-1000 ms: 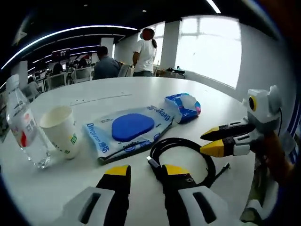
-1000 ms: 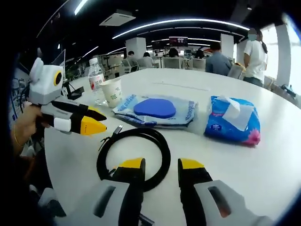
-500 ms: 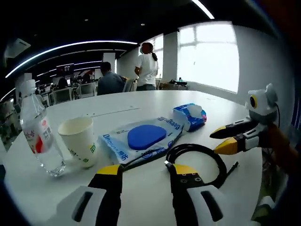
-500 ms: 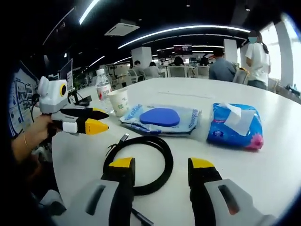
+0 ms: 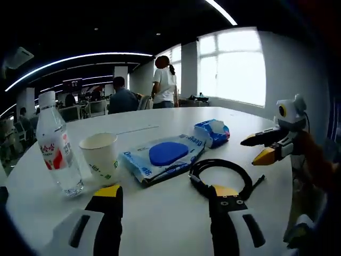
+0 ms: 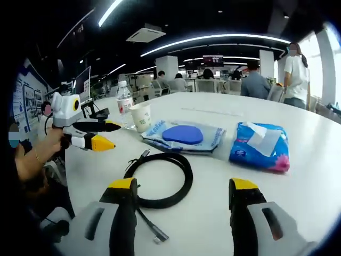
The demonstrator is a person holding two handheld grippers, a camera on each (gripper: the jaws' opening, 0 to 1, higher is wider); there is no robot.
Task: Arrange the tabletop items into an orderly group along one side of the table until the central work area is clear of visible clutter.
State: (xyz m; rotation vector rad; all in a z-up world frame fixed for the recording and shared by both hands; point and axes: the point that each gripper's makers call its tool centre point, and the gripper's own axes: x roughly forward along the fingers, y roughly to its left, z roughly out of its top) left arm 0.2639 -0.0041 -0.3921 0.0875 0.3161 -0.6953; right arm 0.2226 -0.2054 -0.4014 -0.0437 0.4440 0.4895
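On the white round table stand a clear water bottle and a paper cup at the left. Right of them lies a flat wipes pack with a blue lid, then a blue tissue pack. A coiled black cable lies nearest me. My left gripper is open just short of the cable, nothing between its jaws. My right gripper is open over the cable, holding nothing. In the right gripper view, the wipes pack, tissue pack, cup and bottle lie beyond it.
The right gripper comes in from the right in the left gripper view, and the left gripper hangs at the table's left edge in the right gripper view. People sit and stand beyond the far edge. The table's far half is bare.
Both grippers' jaws have spread wider. Both cameras have drawn back a little, so the bottle and cup sit further into the left gripper view. The items lie where they were.
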